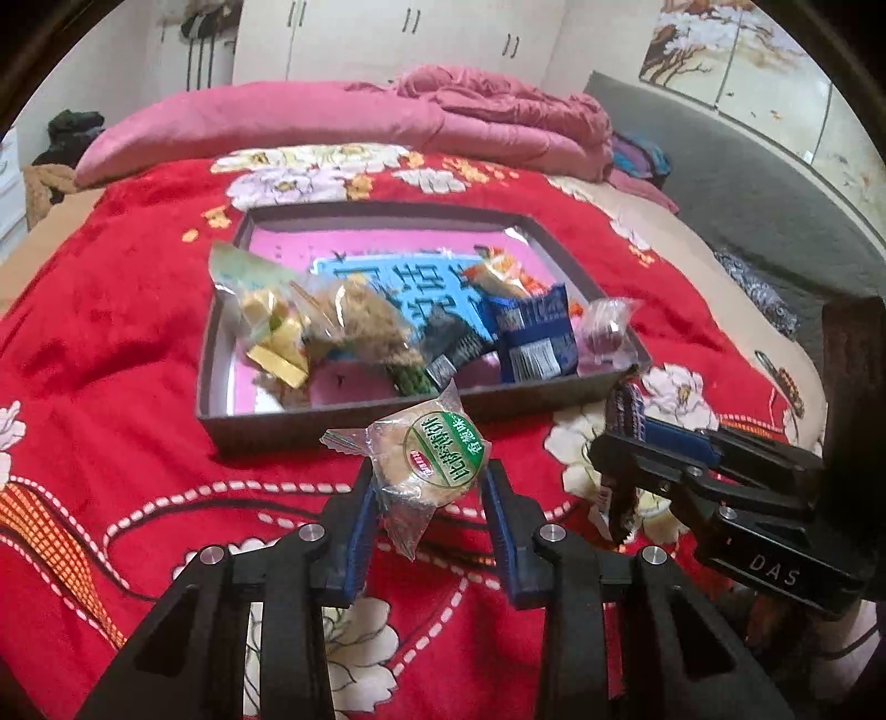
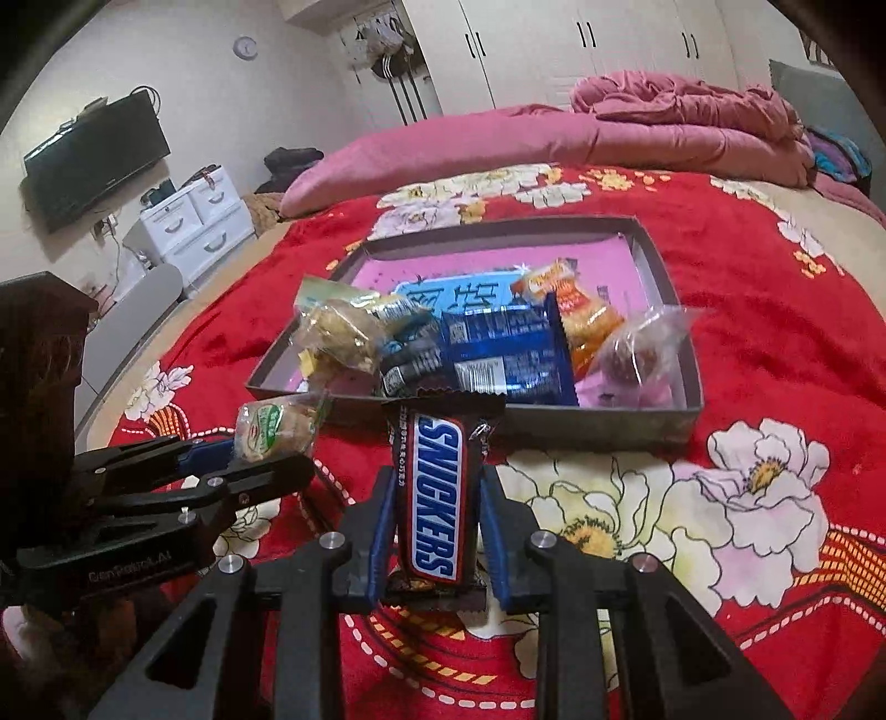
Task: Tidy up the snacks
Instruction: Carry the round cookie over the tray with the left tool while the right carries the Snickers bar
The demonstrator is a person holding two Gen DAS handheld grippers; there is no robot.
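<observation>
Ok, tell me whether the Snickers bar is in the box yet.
Not yet. The Snickers bar sits clamped in the right gripper, in front of the box.

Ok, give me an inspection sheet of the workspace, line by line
Surface: red floral blanket on a bed.
Job's things: shallow box with several snack packs; wrapped round cake; Snickers bar.
Clutter: pink quilt heaped behind the box.
Claws: left claw shut on the cake; right claw shut on the Snickers bar; both short of the box.
Cables: nothing seen.
Surroundings: wardrobe, wall TV, white drawers.
</observation>
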